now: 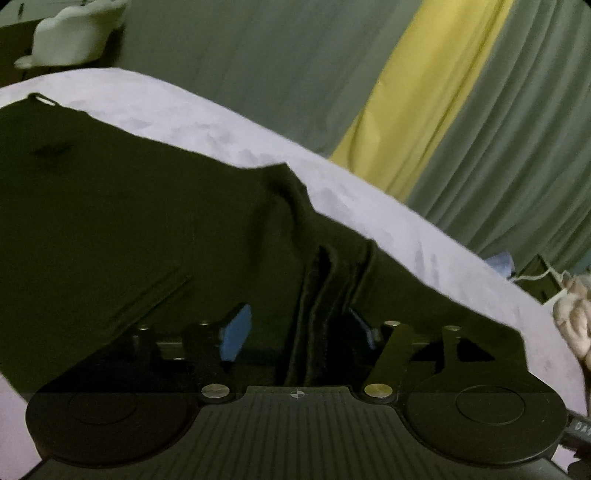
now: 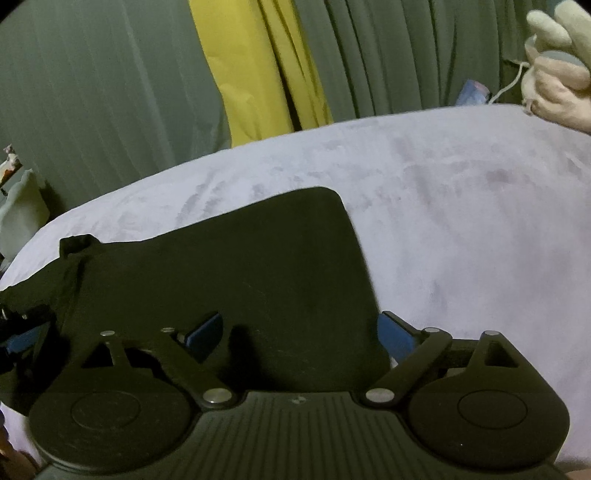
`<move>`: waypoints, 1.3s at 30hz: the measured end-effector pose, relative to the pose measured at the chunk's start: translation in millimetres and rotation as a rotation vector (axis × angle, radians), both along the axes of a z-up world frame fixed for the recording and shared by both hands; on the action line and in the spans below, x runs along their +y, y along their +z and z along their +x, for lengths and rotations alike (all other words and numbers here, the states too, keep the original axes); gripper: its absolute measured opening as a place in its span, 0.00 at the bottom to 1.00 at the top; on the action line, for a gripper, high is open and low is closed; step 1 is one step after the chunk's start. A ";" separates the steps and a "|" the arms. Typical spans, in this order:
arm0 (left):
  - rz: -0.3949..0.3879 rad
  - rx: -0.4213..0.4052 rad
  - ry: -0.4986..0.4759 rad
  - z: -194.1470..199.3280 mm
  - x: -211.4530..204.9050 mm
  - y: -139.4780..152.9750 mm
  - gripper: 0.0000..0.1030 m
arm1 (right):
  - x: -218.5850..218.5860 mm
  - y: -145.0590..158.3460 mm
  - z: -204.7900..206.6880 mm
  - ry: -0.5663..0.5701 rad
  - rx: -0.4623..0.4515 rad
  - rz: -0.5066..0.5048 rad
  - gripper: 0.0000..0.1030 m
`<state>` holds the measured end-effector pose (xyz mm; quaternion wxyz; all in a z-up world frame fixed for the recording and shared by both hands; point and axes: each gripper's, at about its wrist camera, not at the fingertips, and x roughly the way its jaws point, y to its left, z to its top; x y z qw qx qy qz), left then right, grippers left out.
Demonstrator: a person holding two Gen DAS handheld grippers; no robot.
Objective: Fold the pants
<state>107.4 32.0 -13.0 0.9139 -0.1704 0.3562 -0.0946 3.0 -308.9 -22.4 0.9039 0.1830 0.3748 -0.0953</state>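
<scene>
Dark pants lie spread on a lilac-covered surface. In the left wrist view my left gripper is open, its blue pads on either side of a raised fold of the pants' edge. In the right wrist view the pants lie as a flat dark panel with a rounded far corner. My right gripper is open, its blue pads straddling the panel's near right edge. The other gripper shows at the left edge of that view.
Green and yellow curtains hang behind the lilac surface. A plush toy sits at the far right corner, also in the left wrist view. A pale object stands at the back left.
</scene>
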 end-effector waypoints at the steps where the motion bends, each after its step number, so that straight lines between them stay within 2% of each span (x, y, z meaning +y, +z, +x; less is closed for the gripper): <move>1: 0.004 -0.005 -0.002 2.5 -0.7 -3.2 0.72 | -1.3 -1.4 0.9 -0.005 0.008 0.007 0.89; 3: 0.001 -0.002 0.015 7.2 1.9 -6.0 0.74 | -3.2 -3.8 2.0 -0.012 0.023 0.019 0.89; 7: -0.091 -0.027 0.139 -7.2 33.2 7.7 0.72 | -9.6 -10.9 5.2 -0.031 0.067 0.065 0.89; 9: -0.169 -0.059 0.218 -20.1 65.3 21.9 0.80 | -12.6 -11.1 3.2 -0.043 0.059 0.084 0.89; 11: -0.181 -0.078 0.317 -30.4 98.6 34.8 0.87 | -14.0 -10.6 1.1 -0.045 0.053 0.099 0.89; 12: -0.170 -0.078 0.363 -35.4 116.4 38.9 0.88 | -14.0 -10.7 1.0 -0.044 0.052 0.102 0.89; 15: -0.157 -0.033 0.511 -51.1 169.9 37.2 0.88 | -12.2 -11.1 2.8 -0.029 0.051 0.102 0.90; 17: -0.187 0.004 0.602 -63.5 199.7 26.9 0.88 | -10.2 -11.4 4.9 -0.019 0.055 0.086 0.91; 19: -0.244 0.047 0.655 -70.2 218.9 13.5 0.88 | -7.9 -11.6 6.4 -0.010 0.061 0.075 0.93; 22: -0.385 0.045 0.633 -67.9 233.9 -6.1 0.88 | -7.1 -12.1 7.2 -0.008 0.066 0.073 0.93; 27: -0.379 0.011 0.644 -47.6 236.8 -15.5 0.89 | -7.1 -12.1 6.8 -0.009 0.068 0.074 0.93; 31: -0.412 -0.072 0.676 -39.7 242.7 -15.7 0.89 | -4.7 -12.7 8.8 -0.004 0.081 0.060 0.94; 33: -0.425 -0.101 0.652 -36.3 239.1 -11.1 0.85 | -2.8 -13.4 9.7 0.001 0.086 0.048 0.94; 35: -0.427 -0.181 0.601 -39.2 235.2 -7.1 0.85 | -2.4 -13.5 9.8 0.003 0.088 0.043 0.94; 36: -0.424 -0.186 0.596 -38.2 233.9 -9.9 0.85 | -2.7 -13.4 9.8 0.003 0.090 0.044 0.94; 39: -0.350 -0.090 0.636 -25.0 233.7 -20.1 0.88 | -1.8 -13.9 10.4 0.006 0.095 0.039 0.95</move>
